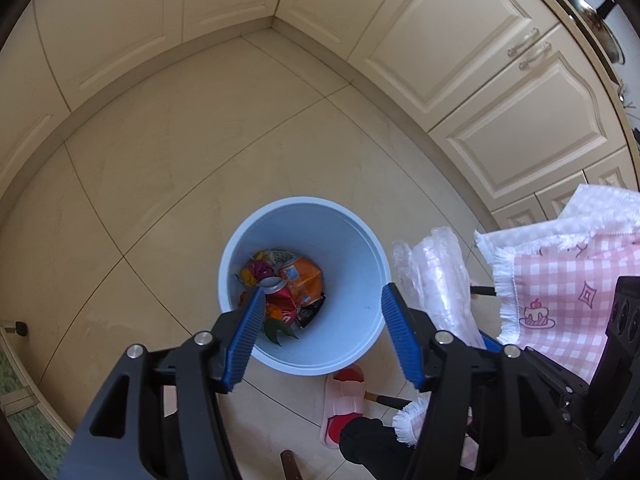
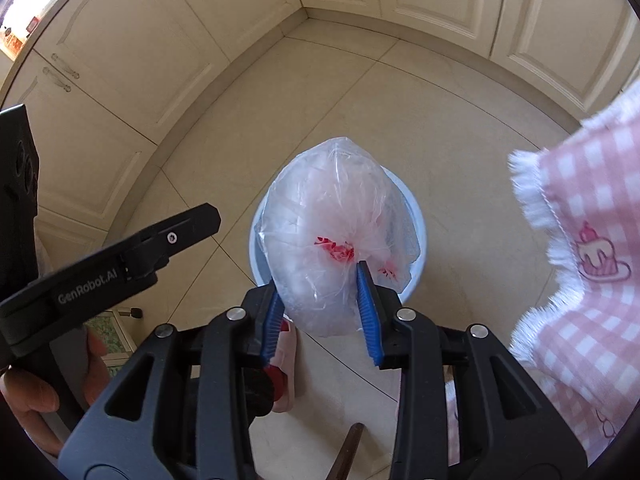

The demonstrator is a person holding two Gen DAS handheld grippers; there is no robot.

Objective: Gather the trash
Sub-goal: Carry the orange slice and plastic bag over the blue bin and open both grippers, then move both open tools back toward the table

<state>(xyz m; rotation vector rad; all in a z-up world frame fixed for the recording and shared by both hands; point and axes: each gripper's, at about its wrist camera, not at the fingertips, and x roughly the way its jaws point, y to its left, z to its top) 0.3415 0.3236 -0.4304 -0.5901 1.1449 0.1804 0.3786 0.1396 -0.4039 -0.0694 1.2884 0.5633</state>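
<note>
While both cameras look steeply down at the tiled kitchen floor, we log the scene left to right.

Left gripper [image 1: 322,316]: we see its blue pads standing wide apart with nothing between them; it hangs over the bin's mouth. In the right wrist view its black body enters from the left edge, with a hand [image 2: 28,396] on its handle.

Bin [image 1: 356,240]: we note a light-blue round bucket upright on the floor [image 1: 160,184], mouth open. It sits well apart from the cream cabinets [image 1: 472,40] that run along two walls.

Bin contents [image 1: 286,284]: we count crumpled wrappers at the bottom, orange and red the plainest, plus a can top and a green leaf.

Slipper [image 1: 340,400]: we see a pink one with red lining on the floor, just beside the bin's near rim.

Plastic bag [image 2: 336,240]: clear, crumpled and bulging, with red print. In the left wrist view it hangs just right of the bin; in the right wrist view it covers most of the bin's mouth.

Right gripper [image 2: 320,280]: we record its jaws narrow and pressed on the bag's lower part, holding it.

Cloth [image 1: 568,280]: pink gingham with white fringe and a cake drawing, at the right edge of both views.
</note>
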